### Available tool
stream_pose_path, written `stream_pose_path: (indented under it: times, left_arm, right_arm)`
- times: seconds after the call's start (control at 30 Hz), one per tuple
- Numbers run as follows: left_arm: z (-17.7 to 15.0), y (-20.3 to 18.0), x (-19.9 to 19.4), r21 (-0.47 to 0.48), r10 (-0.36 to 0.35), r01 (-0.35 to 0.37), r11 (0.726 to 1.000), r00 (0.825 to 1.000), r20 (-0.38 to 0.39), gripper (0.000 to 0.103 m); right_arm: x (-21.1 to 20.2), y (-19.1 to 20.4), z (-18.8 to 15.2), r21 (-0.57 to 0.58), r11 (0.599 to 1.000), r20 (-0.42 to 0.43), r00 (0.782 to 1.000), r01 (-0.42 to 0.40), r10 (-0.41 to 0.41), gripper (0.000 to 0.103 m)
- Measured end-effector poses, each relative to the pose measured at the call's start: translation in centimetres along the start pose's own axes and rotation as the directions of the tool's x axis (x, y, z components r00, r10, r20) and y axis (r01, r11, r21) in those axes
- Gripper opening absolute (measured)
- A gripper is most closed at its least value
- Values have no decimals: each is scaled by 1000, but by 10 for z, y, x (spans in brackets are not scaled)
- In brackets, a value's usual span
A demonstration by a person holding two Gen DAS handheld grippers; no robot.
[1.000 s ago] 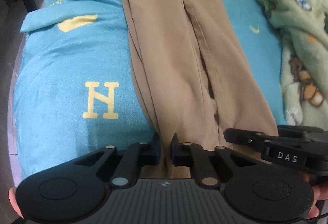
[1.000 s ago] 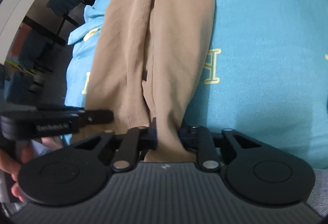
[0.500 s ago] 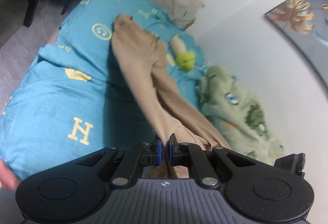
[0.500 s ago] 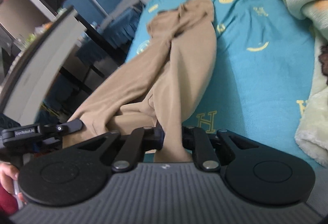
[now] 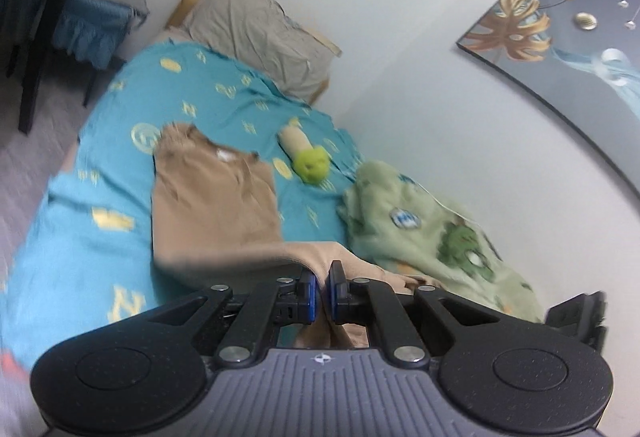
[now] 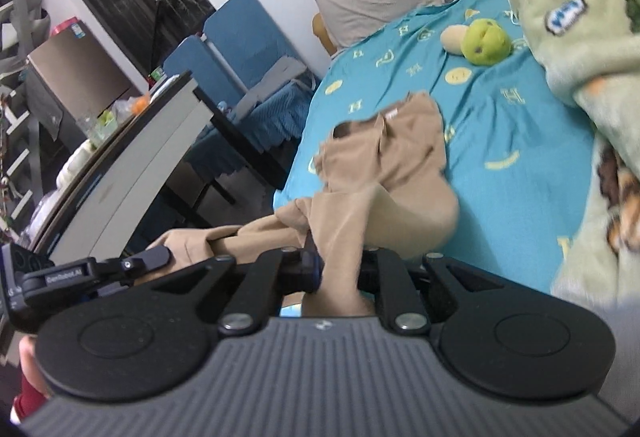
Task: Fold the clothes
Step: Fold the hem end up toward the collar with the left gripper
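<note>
Your left gripper point(image 5: 323, 291) and right gripper point(image 6: 338, 269) are each clamped tight on the tan trousers point(image 5: 212, 205). The leg ends hang lifted; the waist lies on the blue bedspread point(image 5: 80, 245).

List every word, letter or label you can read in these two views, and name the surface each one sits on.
"H": printed in yellow on the blue bedsheet.
"GenRobot.AI": on the left gripper, small but probably this.
Blue patch on the green blanket: lettering too blurred to read.
White tag on the tan trousers: unreadable.
</note>
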State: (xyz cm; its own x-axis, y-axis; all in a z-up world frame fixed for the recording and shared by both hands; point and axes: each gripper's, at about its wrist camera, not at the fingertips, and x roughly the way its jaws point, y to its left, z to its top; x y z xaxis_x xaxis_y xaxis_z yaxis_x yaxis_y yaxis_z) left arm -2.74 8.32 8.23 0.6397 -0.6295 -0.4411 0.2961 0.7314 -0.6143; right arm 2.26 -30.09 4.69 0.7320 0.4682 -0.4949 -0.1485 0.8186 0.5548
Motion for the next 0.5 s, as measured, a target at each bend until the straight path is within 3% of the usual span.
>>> stream_pose_path:
  times: [0.23, 0.5]
  left_arm:
    - [39, 32, 91, 66, 148, -150, 986, 988, 34, 7]
    - [51, 91, 202, 153, 298, -297, 943, 954, 15, 8]
  right_arm:
    - [96, -16, 53, -37, 997, -13, 998, 62, -62, 13]
    - [216, -64, 52, -38, 987, -75, 985, 154, -157, 13]
